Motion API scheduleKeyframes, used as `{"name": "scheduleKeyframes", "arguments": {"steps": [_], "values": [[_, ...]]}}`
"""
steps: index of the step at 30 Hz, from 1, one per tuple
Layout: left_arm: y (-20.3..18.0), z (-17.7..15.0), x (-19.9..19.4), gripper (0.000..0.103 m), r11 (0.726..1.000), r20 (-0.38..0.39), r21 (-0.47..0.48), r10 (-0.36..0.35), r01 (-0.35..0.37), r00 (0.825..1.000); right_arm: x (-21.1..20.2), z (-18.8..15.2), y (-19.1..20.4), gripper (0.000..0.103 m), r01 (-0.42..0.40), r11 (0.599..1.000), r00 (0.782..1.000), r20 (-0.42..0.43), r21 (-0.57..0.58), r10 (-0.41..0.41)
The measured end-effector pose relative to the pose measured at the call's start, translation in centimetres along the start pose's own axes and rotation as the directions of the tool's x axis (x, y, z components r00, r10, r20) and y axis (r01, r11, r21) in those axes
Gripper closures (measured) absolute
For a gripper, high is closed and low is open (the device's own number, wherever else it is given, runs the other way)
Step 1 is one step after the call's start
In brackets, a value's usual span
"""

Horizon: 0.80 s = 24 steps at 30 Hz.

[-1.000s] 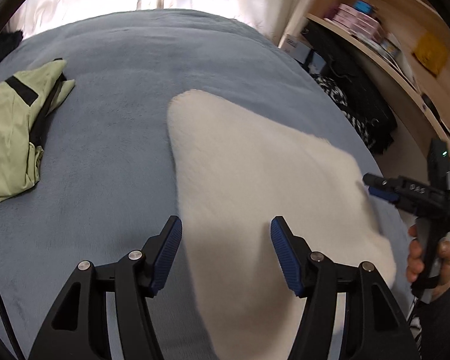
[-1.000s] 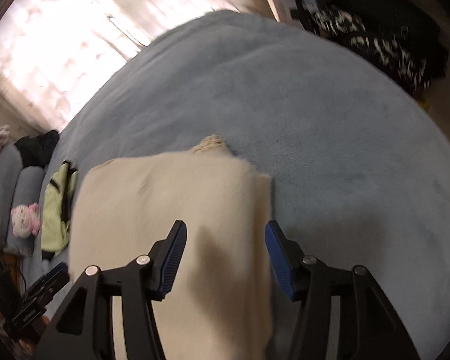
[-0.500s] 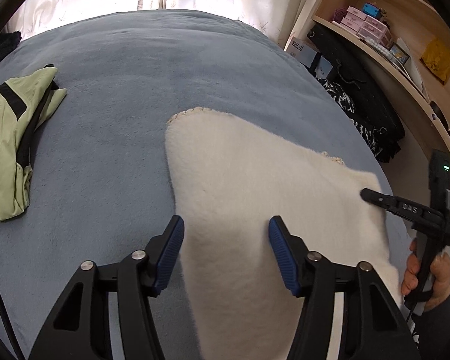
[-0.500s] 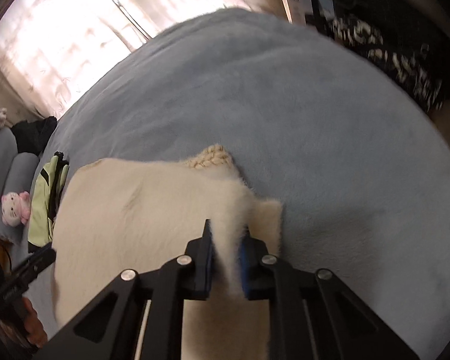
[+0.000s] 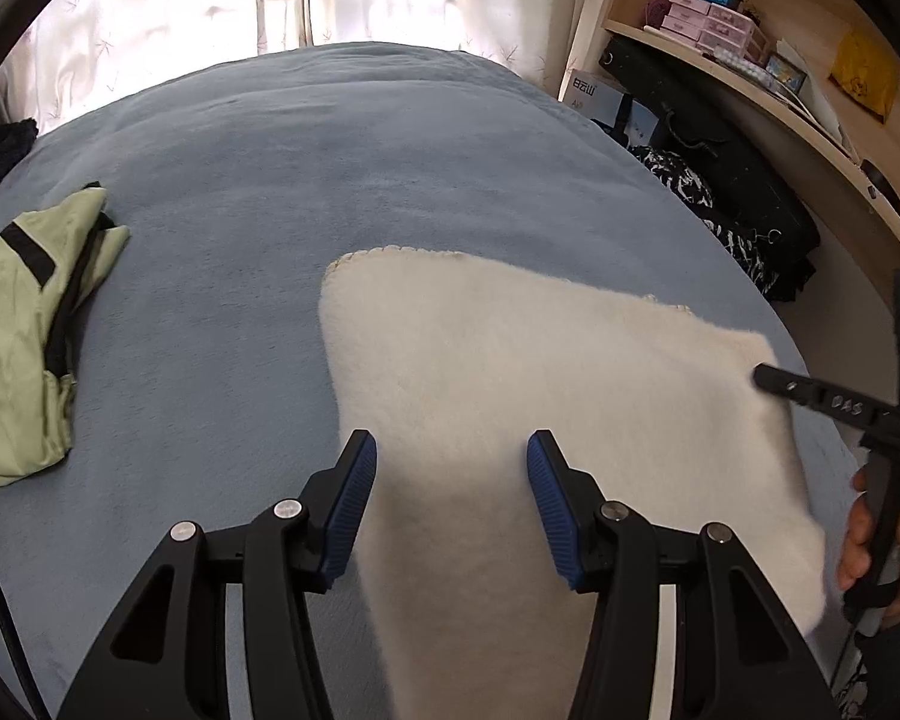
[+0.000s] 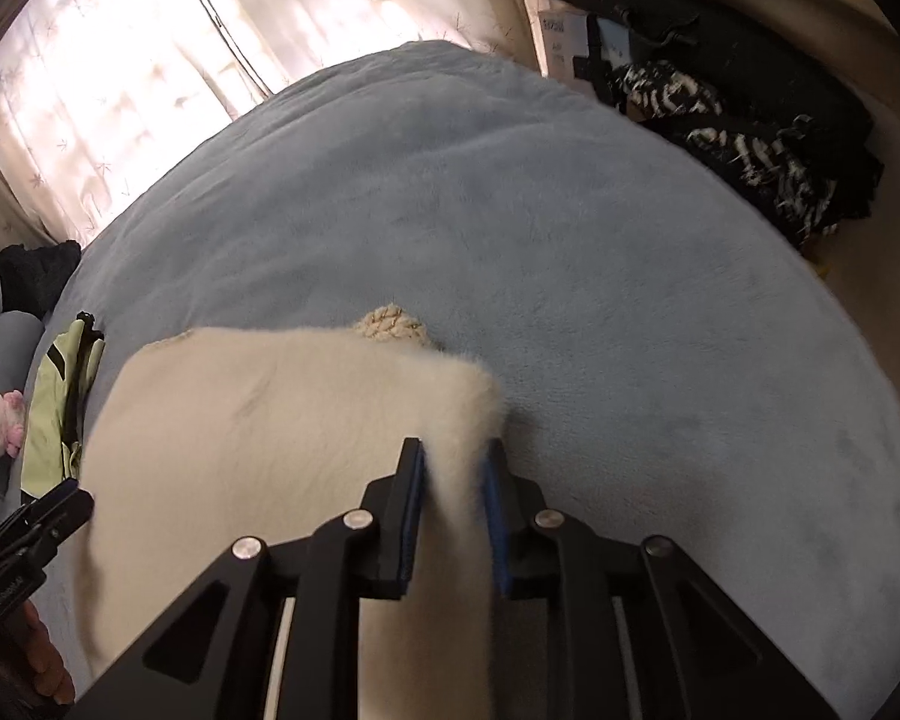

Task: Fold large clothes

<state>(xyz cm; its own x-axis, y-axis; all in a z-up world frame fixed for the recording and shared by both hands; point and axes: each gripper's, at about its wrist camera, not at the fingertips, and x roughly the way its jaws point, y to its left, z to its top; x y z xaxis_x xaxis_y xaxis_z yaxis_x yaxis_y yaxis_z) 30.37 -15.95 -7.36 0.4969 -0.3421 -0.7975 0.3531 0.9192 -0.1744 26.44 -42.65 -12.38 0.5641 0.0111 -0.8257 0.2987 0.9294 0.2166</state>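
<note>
Lying on the blue bed (image 5: pixel 258 192), the cream fleece garment (image 5: pixel 510 372) was spread toward the person's right side, its crocheted edge (image 5: pixel 402 253) facing the window. It looked thick, plush and limp, probably light for its bulk, so it would likely sag and drag rather than keep any shape when lifted. The right tool (image 6: pixel 453 480) was pinching the garment's near right corner, with fuzzy pile bulging out between its blue pads (image 6: pixel 415 504); that deep pile could compress and creep, so a bite well in from the edge seemed safer than the fringe. The left tool (image 5: pixel 450 480) hung with its jaws spread wide over the garment's left margin, gripping nothing. A matching hold on that left edge would probably let both corners rise evenly. A green jacket (image 5: pixel 24 336) lay well apart on the far left of the bed, clear of the fold.
</note>
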Motion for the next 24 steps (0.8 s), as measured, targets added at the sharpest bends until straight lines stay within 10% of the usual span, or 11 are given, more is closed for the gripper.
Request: {"name": "scheduleKeyframes", "arguments": {"steps": [15,24], "values": [[-3.8,-8.9,-8.8,0.051,0.994,0.047,0.057,-0.092,0.089,0.995,-8.0,-10.2,7.6,0.081,-0.249,0.945,0.966,-0.13,-0.211,0.225],[-3.8,-12.5,-5.6,0.051,0.996,-0.055,0.093,0.018,-0.013,0.998,-5.2,-13.6,3.7,0.084,-0.147,0.973,0.972,-0.207,-0.179,0.109]]}}
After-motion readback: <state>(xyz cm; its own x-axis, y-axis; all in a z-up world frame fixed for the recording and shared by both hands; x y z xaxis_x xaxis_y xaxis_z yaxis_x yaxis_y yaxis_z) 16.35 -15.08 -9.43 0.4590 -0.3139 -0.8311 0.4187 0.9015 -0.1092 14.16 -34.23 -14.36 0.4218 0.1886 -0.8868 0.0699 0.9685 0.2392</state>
